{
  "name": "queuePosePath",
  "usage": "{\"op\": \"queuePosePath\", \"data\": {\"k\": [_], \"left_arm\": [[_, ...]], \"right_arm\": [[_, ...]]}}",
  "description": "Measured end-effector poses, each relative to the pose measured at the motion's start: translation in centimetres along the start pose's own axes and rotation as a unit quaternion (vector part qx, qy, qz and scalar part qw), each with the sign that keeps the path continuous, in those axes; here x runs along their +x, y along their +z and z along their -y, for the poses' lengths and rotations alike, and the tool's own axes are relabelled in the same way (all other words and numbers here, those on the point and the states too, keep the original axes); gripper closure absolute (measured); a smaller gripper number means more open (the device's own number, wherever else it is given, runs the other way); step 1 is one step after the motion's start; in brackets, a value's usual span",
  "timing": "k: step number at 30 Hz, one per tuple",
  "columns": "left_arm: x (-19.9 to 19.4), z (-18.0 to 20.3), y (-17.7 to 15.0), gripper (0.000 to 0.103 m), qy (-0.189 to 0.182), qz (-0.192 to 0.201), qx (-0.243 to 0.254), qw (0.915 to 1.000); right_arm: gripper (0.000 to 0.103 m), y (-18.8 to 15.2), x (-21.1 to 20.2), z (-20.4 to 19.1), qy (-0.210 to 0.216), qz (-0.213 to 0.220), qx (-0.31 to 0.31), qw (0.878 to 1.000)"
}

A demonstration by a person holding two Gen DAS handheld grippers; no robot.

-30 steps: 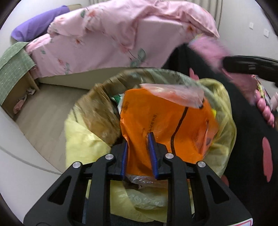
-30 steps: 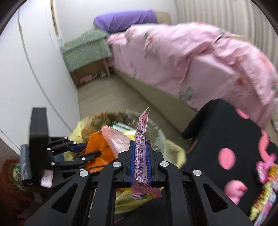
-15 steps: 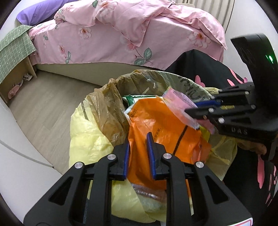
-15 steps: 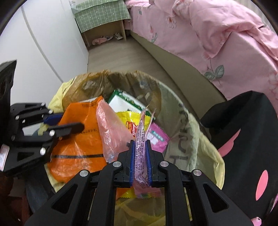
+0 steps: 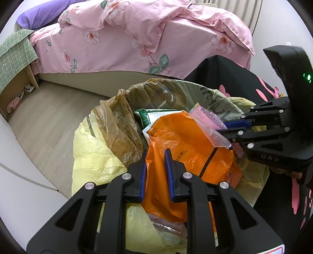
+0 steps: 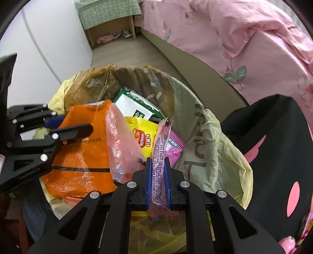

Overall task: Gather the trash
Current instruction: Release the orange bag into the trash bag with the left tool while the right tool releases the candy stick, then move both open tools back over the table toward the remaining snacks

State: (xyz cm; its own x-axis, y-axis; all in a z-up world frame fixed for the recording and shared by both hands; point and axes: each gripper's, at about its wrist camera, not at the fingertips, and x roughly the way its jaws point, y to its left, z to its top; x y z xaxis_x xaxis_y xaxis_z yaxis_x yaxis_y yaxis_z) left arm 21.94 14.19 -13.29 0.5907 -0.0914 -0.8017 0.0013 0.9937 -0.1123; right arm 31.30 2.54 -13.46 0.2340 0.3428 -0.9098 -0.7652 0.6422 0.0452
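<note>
A bin lined with a yellow-olive bag (image 5: pixel 93 156) (image 6: pixel 205 146) holds trash: a green and white box (image 6: pixel 135 105), a yellow snack wrapper (image 6: pixel 142 136) and a magenta wrapper (image 6: pixel 176 144). My left gripper (image 5: pixel 156 152) (image 6: pixel 76 125) is shut on a crumpled orange plastic bag (image 5: pixel 185 140) (image 6: pixel 82 156) at the bin's near rim. My right gripper (image 6: pixel 158 159) (image 5: pixel 223 128) is shut on a long pink wrapper (image 6: pixel 159 148) (image 5: pixel 205 115) and hangs over the bin's mouth. A translucent pink bag (image 6: pixel 121 142) lies against the orange bag beside it.
A bed with a pink floral quilt (image 5: pixel 137 39) runs behind the bin. Black cloth with pink spots (image 6: pixel 273 146) lies to the bin's right. A wooden shelf under a green checked cloth (image 6: pixel 109 11) stands at the far end of the wood floor (image 5: pixel 49 117). A white wall (image 5: pixel 19 166) is at left.
My right gripper has come down with the pink wrapper to just over the bin's mouth. My left gripper keeps its place on the orange bag, its pads a little closer together.
</note>
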Motion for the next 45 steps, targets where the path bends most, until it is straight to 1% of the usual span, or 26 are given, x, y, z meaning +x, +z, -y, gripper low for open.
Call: {"op": "queuePosePath", "data": {"k": [3,5,7,9,10,12,13,14,15,17,18,19,21,23,25,26,28,30,32,33,35,37,40,41,42,45], "left_arm": [[-0.2,-0.3,0.1,0.086,-0.003,0.0,-0.009,1.0],[-0.7,-1.0,0.2,0.086,-0.017,0.004,-0.029,0.9994],[-1.2,-1.5,0.3,0.086,-0.035,0.01,-0.049,0.9981],[-1.6,-1.8,0.3,0.083,-0.05,0.016,-0.063,0.9966],[-2.0,-1.9,0.4,0.08,-0.057,0.019,-0.069,0.9958],[-2.4,-1.9,0.4,0.07,-0.065,0.023,-0.073,0.995],[-2.7,-2.0,0.5,0.061,-0.073,0.024,-0.076,0.9941],[-2.9,-2.1,0.6,0.054,-0.075,0.024,-0.079,0.9937],[-3.2,-2.1,0.7,0.052,-0.074,0.025,-0.083,0.9935],[-4.0,-2.4,1.0,0.046,-0.061,0.036,-0.092,0.9932],[-4.4,-2.5,1.1,0.045,-0.053,0.043,-0.098,0.9928],[-5.2,-2.7,1.2,0.041,-0.043,0.057,-0.109,0.9915],[-6.4,-3.0,1.4,0.035,-0.035,0.081,-0.122,0.9887],[-7.6,-2.9,1.5,0.026,-0.025,0.105,-0.124,0.9865],[-8.6,-2.5,1.7,0.019,-0.008,0.129,-0.121,0.9842],[-9.1,-2.1,1.8,0.018,-0.004,0.141,-0.12,0.9826],[-9.7,-1.4,2.1,0.017,-0.008,0.154,-0.121,0.9805],[-10.1,-0.1,2.3,0.016,-0.023,0.16,-0.118,0.9799],[-10.4,1.9,2.4,0.015,-0.057,0.157,-0.111,0.9798],[-10.4,3.1,2.5,0.015,-0.081,0.152,-0.105,0.9795],[-10.3,5.2,2.6,0.015,-0.109,0.142,-0.093,0.9794],[-10.1,8.1,2.8,0.015,-0.12,0.135,-0.077,0.9805],[-9.7,11.8,2.8,0.015,-0.116,0.118,-0.073,0.9836],[-9.3,13.3,2.9,0.015,-0.119,0.107,-0.07,0.9847],[-9.0,14.8,3.0,0.015,-0.129,0.099,-0.062,0.9847],[-8.3,18.5,2.7,0.015,-0.142,0.091,-0.029,0.9853]], "right_arm": [[0.09,-0.2,-1.3,0.5,0.022,0.035,0.026,0.999],[0.09,-0.3,-2.1,0.5,0.032,0.053,0.034,0.998],[0.089,-0.4,-2.7,0.6,0.034,0.062,0.039,0.997],[0.089,-0.4,-2.9,0.6,0.032,0.062,0.04,0.997],[0.086,-0.4,-2.9,0.7,0.026,0.061,0.039,0.997],[0.081,-0.5,-3.1,0.8,0.024,0.059,0.041,0.997],[0.077,-0.7,-3.3,0.8,0.029,0.059,0.046,0.997],[0.075,-0.8,-3.5,0.9,0.036,0.061,0.051,0.996],[0.071,-0.9,-3.8,0.9,0.042,0.063,0.055,0.996],[0.07,-1.1,-4.3,0.8,0.042,0.068,0.053,0.995],[0.07,-1.1,-4.7,0.6,0.037,0.07,0.049,0.996],[0.069,-1.2,-4.8,0.5,0.031,0.071,0.045,0.996],[0.069,-1.7,-5.7,0.1,0.01,0.078,0.036,0.996],[0.069,-2.7,-7.3,-0.2,-0.003,0.102,0.031,0.994],[0.068,-3.9,-9.5,-0.3,-0.02,0.139,0.032,0.99],[0.067,-4.5,-10.5,-0.3,-0.025,0.152,0.032,0.987],[0.059,-5.9,-12.5,-0.1,-0.038,0.178,0.036,0.983],[0.059,-7.7,-14.7,0.4,-0.047,0.201,0.051,0.977],[0.059,-9.4,-16.3,1.2,-0.05,0.215,0.068,0.973],[0.059,-10.7,-17.3,1.8,-0.056,0.223,0.081,0.97],[0.059,-12.8,-18.6,2.7,-0.069,0.233,0.1,0.965],[0.059,-15.4,-19.8,4.0,-0.089,0.238,0.12,0.96],[0.059,-19.6,-21.5,5.7,-0.123,0.247,0.151,0.949],[0.059,-21.0,-22.0,6.3,-0.129,0.249,0.163,0.946],[0.059,-22.6,-22.5,7.1,-0.132,0.251,0.181,0.942],[0.059,-26.4,-23.4,9.0,-0.14,0.257,0.222,0.93]]}}
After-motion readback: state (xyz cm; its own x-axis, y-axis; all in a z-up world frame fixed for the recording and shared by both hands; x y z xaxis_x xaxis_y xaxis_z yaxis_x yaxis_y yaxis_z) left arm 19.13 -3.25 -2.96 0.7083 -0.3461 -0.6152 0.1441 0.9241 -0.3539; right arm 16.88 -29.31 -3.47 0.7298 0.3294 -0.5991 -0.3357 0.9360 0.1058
